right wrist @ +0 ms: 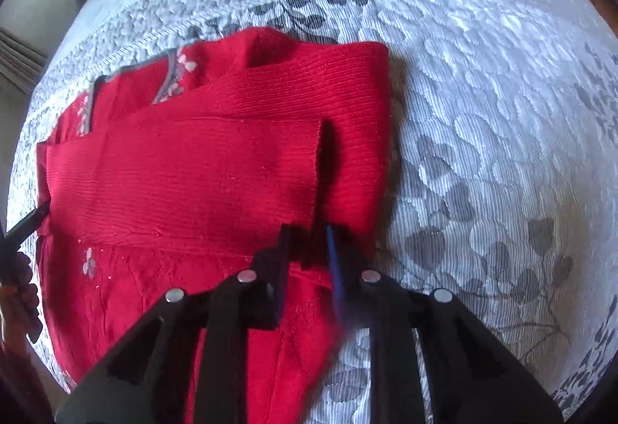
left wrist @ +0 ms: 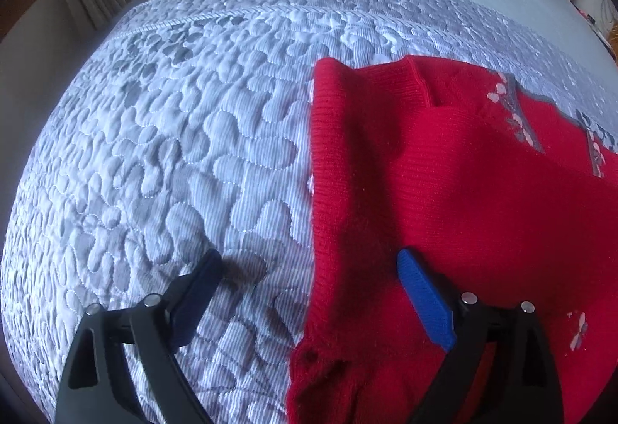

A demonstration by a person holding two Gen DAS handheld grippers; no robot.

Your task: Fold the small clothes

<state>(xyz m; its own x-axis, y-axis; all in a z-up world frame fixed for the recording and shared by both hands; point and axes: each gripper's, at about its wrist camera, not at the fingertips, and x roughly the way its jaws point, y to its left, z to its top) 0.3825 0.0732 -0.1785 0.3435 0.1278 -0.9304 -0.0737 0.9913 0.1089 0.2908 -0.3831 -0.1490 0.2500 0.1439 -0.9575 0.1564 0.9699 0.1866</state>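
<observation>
A red knitted sweater (left wrist: 444, 192) lies partly folded on a quilted grey-and-white bedspread (left wrist: 174, 153) covering the bed. From the left wrist camera it fills the frame from about 1 o'clock round to 6 o'clock, with its ribbed edge running down the middle. The left gripper (left wrist: 309, 261) has its jaws wide apart, straddling that edge (one finger over the quilt, the other over the knit), gripping nothing. In the right wrist view the right gripper (right wrist: 307, 230) has its jaws drawn close together over a folded sleeve (right wrist: 185, 169) at 6 o'clock; whether they pinch the fabric cannot be told.
</observation>
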